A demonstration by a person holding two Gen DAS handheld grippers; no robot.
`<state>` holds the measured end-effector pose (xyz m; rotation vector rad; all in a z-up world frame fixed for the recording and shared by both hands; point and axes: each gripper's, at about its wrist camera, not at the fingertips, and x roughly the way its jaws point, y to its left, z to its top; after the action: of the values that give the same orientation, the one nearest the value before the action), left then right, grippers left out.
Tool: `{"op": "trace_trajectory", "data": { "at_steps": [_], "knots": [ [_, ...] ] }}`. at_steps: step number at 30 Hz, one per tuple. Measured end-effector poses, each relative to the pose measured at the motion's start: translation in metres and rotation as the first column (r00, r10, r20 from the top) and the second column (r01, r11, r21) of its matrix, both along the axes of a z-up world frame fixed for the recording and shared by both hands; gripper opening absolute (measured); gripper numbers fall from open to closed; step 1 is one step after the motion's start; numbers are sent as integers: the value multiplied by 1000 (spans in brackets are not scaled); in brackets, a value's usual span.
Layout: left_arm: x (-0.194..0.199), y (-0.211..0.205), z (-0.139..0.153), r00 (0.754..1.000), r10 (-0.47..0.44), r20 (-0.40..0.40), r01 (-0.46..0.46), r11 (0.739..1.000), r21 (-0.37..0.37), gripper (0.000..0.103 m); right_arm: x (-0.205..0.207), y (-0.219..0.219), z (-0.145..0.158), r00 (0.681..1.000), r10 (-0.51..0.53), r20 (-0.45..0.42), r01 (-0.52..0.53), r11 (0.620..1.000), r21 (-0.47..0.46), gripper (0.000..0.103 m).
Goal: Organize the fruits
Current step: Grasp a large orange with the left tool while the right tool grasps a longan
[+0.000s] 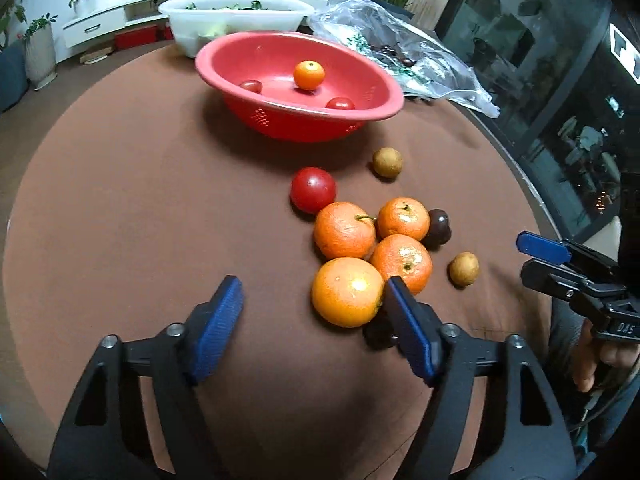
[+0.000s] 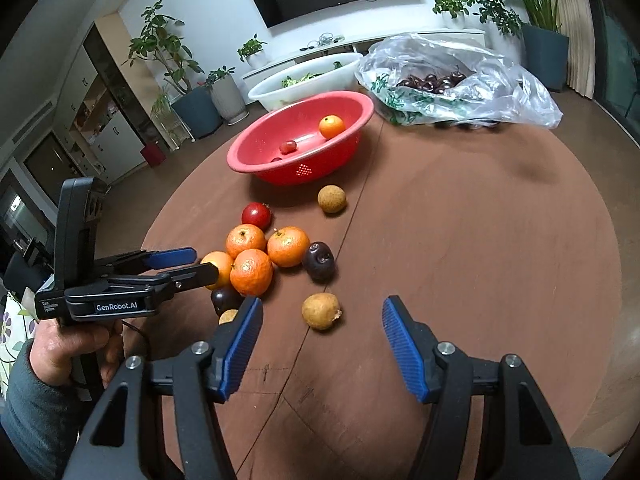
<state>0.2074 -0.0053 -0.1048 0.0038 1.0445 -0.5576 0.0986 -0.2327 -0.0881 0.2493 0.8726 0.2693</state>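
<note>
From the left wrist camera, the left gripper (image 1: 312,296) hovers low over the round brown-clothed table (image 1: 140,200) with its blue-padded fingers spread wide apart and nothing between them. The right-hand finger's tip sits just beside a large smooth orange (image 1: 347,292), the nearest fruit of a tight cluster with three wrinkled mandarins (image 1: 345,230) behind it. A dark purple plum (image 1: 439,227) touches the cluster's far right side, a round red tomato (image 1: 313,189) lies just beyond it, and two small tan longans (image 1: 464,268) lie apart to the right. Farther back stands a red plastic colander bowl (image 1: 360,116) holding a small orange and two small red fruits. Behind it are a white plastic basin (image 1: 240,20) and a crumpled clear plastic bag (image 1: 420,52). The right gripper (image 1: 536,258) enters from the right edge, its fingers parted.

From the right wrist camera, the right gripper (image 2: 322,326) also has its fingers wide apart and empty, with one tan longan (image 2: 321,311) lying on the cloth just ahead between them. The left gripper (image 2: 202,262) reaches in from the left, open, its tips at the smooth orange (image 2: 218,266). The colander bowl (image 2: 260,160) sits beyond the loose fruit, well apart from both grippers.
</note>
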Motion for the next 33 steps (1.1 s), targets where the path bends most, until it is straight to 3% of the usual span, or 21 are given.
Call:
{"op": "trace_trajectory", "data": {
  "at_steps": [3,9,13,16,26,33],
  "knots": [
    [3,-5,-1,1000,-21,-4,21,1000,1,64,0,-2,-1,1000,-2,-4,2,1000,5,66],
    [6,-14,-5,998,-54,-21,54,999,3,63,1,-2,-3,1000,-2,-9,2,1000,6,65],
    [7,-16,-4,997,-68,-24,67,998,-19,43,2,-1,-6,1000,2,-19,-2,1000,7,63],
    [7,-17,-4,996,-77,-33,76,997,-33,37,4,0,-7,1000,4,-23,-4,1000,7,63],
    [-1,-13,-1,998,-56,-14,56,998,-36,37,6,-1,-9,1000,1,-26,-1,1000,-10,62],
    [-20,6,13,999,-4,43,6,999,-43,37,11,10,-14,999,24,-29,-26,997,-71,61]
  ]
}}
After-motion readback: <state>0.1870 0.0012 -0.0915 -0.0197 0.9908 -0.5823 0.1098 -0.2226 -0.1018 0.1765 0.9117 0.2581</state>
